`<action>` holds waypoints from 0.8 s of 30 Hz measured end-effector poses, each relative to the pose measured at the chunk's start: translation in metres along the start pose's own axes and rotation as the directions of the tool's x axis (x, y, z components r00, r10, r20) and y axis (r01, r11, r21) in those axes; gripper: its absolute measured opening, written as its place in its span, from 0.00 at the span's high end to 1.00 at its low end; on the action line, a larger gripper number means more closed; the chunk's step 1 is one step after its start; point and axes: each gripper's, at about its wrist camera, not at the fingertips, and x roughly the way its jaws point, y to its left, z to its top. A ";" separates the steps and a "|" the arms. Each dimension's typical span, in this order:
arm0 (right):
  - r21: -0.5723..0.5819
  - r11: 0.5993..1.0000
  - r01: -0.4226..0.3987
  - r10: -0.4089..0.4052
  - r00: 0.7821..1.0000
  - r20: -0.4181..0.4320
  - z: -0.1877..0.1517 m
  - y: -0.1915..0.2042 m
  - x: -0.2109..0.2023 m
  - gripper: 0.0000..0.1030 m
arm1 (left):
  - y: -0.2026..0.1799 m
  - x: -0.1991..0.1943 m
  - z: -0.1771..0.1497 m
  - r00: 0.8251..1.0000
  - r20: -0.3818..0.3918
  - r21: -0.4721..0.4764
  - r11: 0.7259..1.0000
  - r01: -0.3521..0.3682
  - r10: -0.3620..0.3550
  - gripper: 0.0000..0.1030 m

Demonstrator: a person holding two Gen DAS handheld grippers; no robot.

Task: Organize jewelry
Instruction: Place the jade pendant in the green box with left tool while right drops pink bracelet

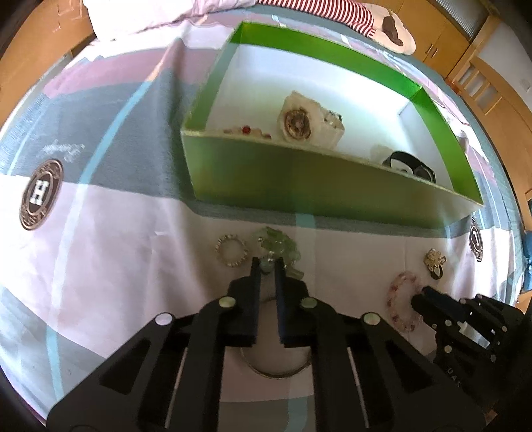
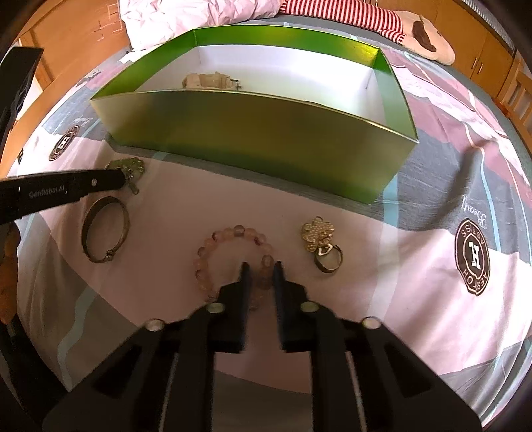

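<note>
Closest in, the left gripper (image 1: 266, 266) has its two black fingers pinched onto a pale green bead of the green stone bracelet (image 1: 281, 247), which lies bunched up on the pink-and-grey patterned bedspread (image 1: 116, 249). Right under that gripper sits a thin bronze metal bangle (image 2: 105, 229), partly hidden in the left wrist view. Just left of the green piece is a small ring of silvery beads (image 1: 231, 250).

Over to the right, the right gripper (image 2: 261, 266) is clamped on a bead of the pink round-bead bracelet (image 2: 232, 262), which rests flat on the bedspread. Just right of that is a gold flower-shaped ring with a dark band (image 2: 322, 242), lying apart from the bracelet.

Further back stands the open green cardboard box with a white inside (image 1: 299, 186). In it are a white chunky watch with a round brownish face (image 1: 304, 121), a small piece with a red stone (image 1: 246, 130) at the near left, and a black-and-white band (image 1: 410, 164) at the near right.

Farthest off, a red-and-white striped plush (image 2: 349, 13) lies by a rumpled pale pink duvet (image 2: 186, 16).
</note>
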 end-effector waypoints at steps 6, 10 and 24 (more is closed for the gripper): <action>0.022 0.999 -0.028 0.026 0.996 0.086 0.005 -0.003 -0.019 0.93 | 0.007 -0.019 0.005 0.998 0.064 -0.019 1.000 0.022 -0.021 0.93; 0.061 0.996 -0.061 0.051 0.986 0.156 0.010 -0.012 -0.038 0.93 | 0.008 -0.037 0.006 0.994 0.104 -0.017 0.999 0.044 -0.042 0.93; 0.109 0.979 -0.174 0.107 0.886 0.452 0.060 -0.039 -0.106 0.93 | -0.008 -0.100 0.053 0.937 0.323 0.079 0.990 0.116 -0.135 0.93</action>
